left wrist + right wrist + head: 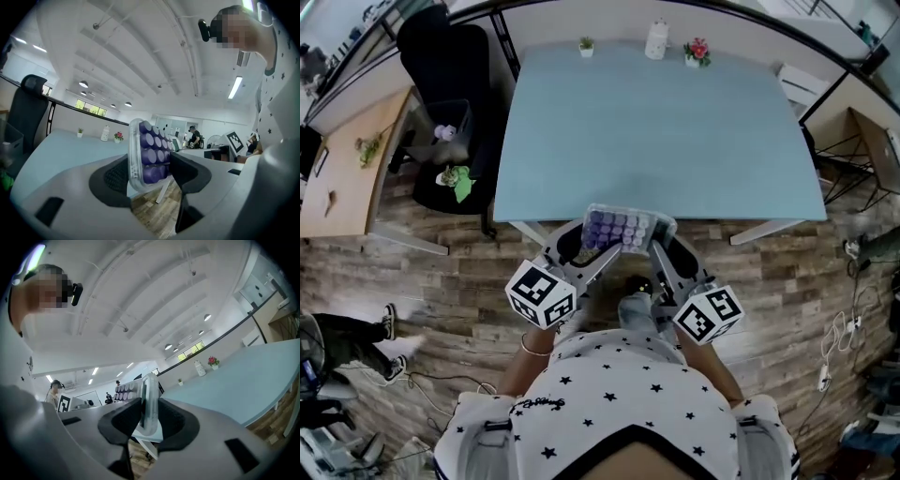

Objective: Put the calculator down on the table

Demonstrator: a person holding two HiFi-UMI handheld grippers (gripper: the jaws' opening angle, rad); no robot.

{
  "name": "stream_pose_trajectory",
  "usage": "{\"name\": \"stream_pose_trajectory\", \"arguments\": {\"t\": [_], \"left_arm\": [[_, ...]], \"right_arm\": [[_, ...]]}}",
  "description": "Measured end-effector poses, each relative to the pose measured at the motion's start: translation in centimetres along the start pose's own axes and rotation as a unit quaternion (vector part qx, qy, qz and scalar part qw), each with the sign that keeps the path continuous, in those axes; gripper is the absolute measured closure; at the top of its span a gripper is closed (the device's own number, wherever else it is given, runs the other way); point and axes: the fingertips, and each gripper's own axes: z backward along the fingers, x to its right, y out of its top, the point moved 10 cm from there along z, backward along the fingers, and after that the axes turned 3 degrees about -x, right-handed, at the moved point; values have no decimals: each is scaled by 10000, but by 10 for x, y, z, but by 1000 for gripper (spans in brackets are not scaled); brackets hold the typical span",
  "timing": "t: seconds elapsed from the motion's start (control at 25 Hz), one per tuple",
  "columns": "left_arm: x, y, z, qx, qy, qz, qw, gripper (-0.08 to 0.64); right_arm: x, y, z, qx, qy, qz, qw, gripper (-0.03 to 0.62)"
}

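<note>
The calculator (627,228) sits clamped in both jaws (left gripper (150,168) wide, right gripper (149,416) narrow).

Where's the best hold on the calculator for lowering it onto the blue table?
By its left and right ends, one gripper coming in from each side. The calculator is a thin flat slab, so jaws close across its thickness: the left gripper on key face and back, the right gripper on the clear rim.

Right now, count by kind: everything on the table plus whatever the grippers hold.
Potted plants: 2, one green, one red-flowered
White bottle: 1
Calculator: 1
Total: 4
</note>
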Motion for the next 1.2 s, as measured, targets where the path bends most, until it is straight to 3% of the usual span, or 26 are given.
{"name": "stream_pose_trajectory", "arguments": {"t": [0.6,1.2], "left_arm": [[-14,23,-74,58,711,115,9974,291],[-27,18,-114,68,1210,195,9924,284]], "right_arm": [[84,49,-41,-270,621,-32,9977,497],[134,59,-69,-531,915,-10,9944,492]]}}
